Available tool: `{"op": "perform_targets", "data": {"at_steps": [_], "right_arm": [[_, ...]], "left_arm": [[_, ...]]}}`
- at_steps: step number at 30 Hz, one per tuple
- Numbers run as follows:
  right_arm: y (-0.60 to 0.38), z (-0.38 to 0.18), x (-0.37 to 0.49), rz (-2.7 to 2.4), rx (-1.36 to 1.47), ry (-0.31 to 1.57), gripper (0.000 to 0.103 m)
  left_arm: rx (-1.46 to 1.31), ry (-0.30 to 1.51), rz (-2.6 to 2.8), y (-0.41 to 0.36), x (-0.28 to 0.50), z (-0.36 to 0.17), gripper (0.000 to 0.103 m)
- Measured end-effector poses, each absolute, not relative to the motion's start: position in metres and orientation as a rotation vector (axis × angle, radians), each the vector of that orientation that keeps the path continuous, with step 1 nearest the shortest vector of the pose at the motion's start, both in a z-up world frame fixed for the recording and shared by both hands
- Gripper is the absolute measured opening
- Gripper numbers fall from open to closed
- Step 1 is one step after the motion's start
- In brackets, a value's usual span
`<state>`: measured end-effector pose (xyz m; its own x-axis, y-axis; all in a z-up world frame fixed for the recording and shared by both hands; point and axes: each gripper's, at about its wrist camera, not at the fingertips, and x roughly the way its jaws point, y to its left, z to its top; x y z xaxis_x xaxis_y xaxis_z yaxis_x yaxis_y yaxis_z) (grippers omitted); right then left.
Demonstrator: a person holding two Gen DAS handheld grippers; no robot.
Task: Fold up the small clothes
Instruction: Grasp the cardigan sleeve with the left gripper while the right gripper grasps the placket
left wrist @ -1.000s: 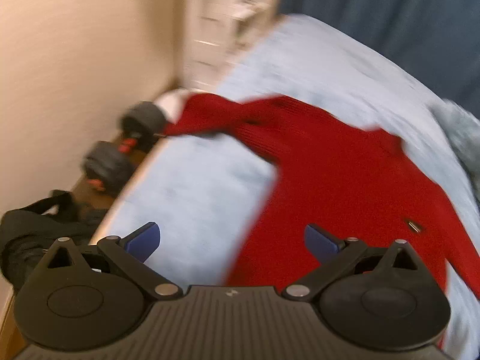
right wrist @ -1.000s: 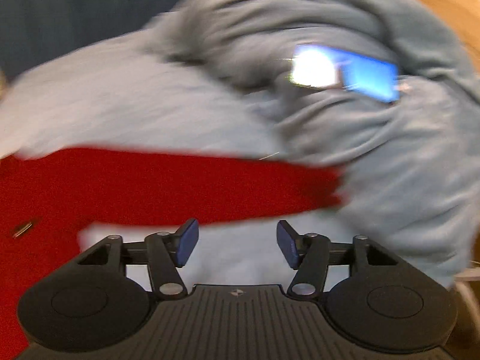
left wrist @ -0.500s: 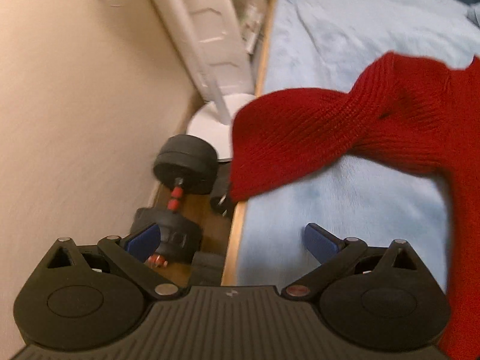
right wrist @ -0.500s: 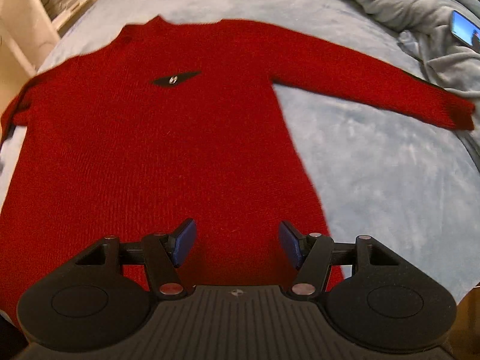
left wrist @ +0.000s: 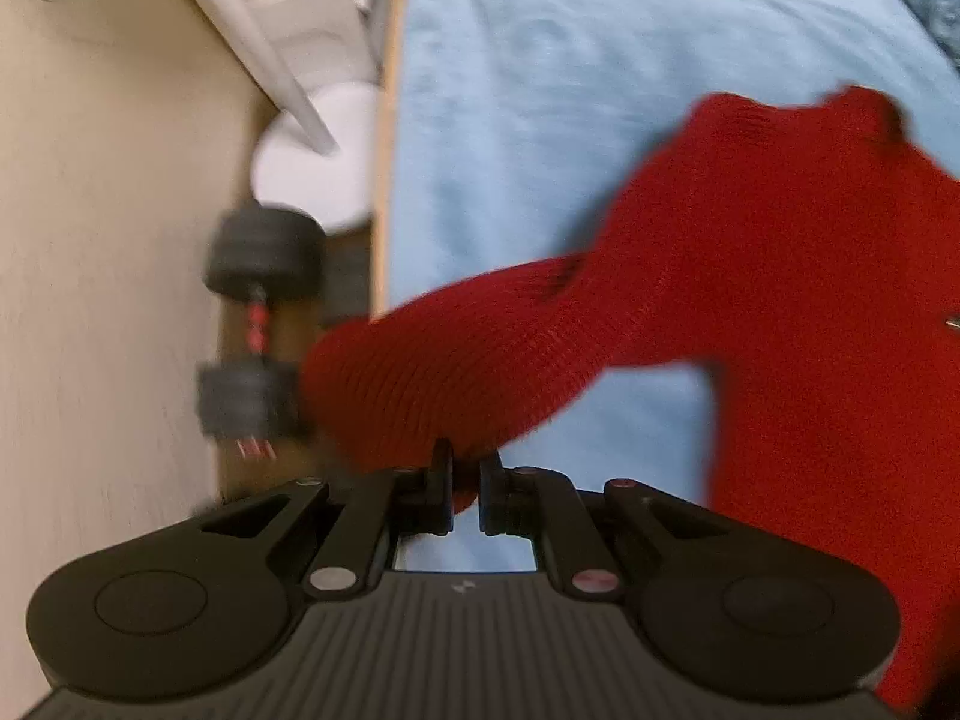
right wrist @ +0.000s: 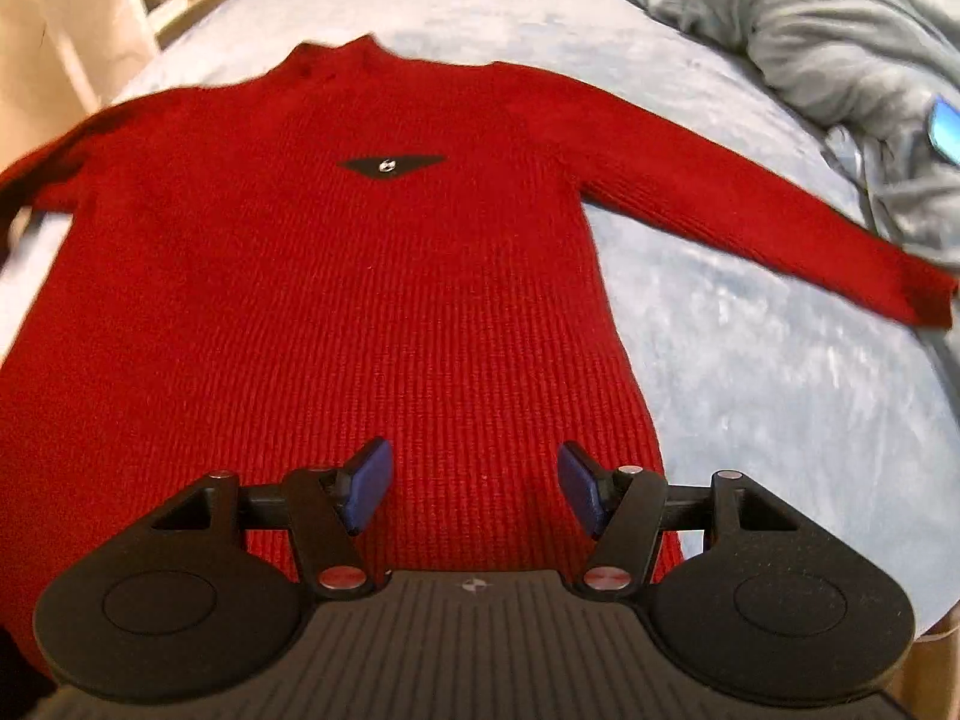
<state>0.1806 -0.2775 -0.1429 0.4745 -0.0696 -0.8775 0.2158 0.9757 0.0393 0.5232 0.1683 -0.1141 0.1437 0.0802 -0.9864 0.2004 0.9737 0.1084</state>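
Now your left gripper (left wrist: 465, 480) has just closed, pinching the cuff of the red sweater (right wrist: 312, 276), which lies flat on the blue bed (right wrist: 750, 372); your right gripper (right wrist: 474, 486) hovers half-open, empty, over its hem.

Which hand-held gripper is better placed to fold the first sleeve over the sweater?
Left. The left hand-held gripper is shut on a sleeve cuff; the right hand-held gripper hangs open over the sweater hem.
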Motion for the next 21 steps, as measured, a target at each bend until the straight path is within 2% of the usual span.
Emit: {"op": "perform_targets", "data": {"at_steps": [5, 6, 7, 8, 9, 10, 13, 18, 21], "right_arm": [[-0.295, -0.159, 0.163, -0.201, 0.287, 1.095, 0.06], [-0.298, -0.157, 0.16, -0.195, 0.308, 1.09, 0.06], [-0.302, -0.153, 0.157, -0.195, 0.316, 1.079, 0.06], [-0.306, -0.149, 0.153, -0.201, 0.318, 1.061, 0.06], [-0.311, -0.144, 0.149, -0.204, 0.318, 1.043, 0.061], [-0.315, -0.14, 0.147, -0.201, 0.321, 1.024, 0.061], [-0.326, -0.136, 0.146, -0.164, 0.358, 0.977, 0.062], [-0.337, -0.157, 0.181, -0.112, 0.548, 0.949, 0.064], [-0.341, -0.181, 0.217, -0.181, 0.626, 0.977, 0.068]], "left_arm": [[0.026, 1.383, -0.42, 0.054, 0.51, -0.038, 0.009], [-0.024, 1.353, -0.47, 0.029, 0.512, -0.034, 0.016], [-0.055, 1.32, -0.484, 0.007, 0.514, -0.034, 0.049], [-0.056, 1.3, -0.47, -0.012, 0.514, -0.037, 0.07], [-0.039, 1.269, -0.43, -0.026, 0.512, -0.041, 0.097], [-0.018, 1.23, -0.396, -0.031, 0.507, -0.044, 0.102], [0.016, 1.196, -0.327, -0.016, 0.488, -0.056, 0.102], [-0.12, 1.195, -0.088, 0.074, 0.463, -0.092, 0.102], [-0.22, 1.235, 0.004, 0.117, 0.44, -0.117, 0.102]]}}
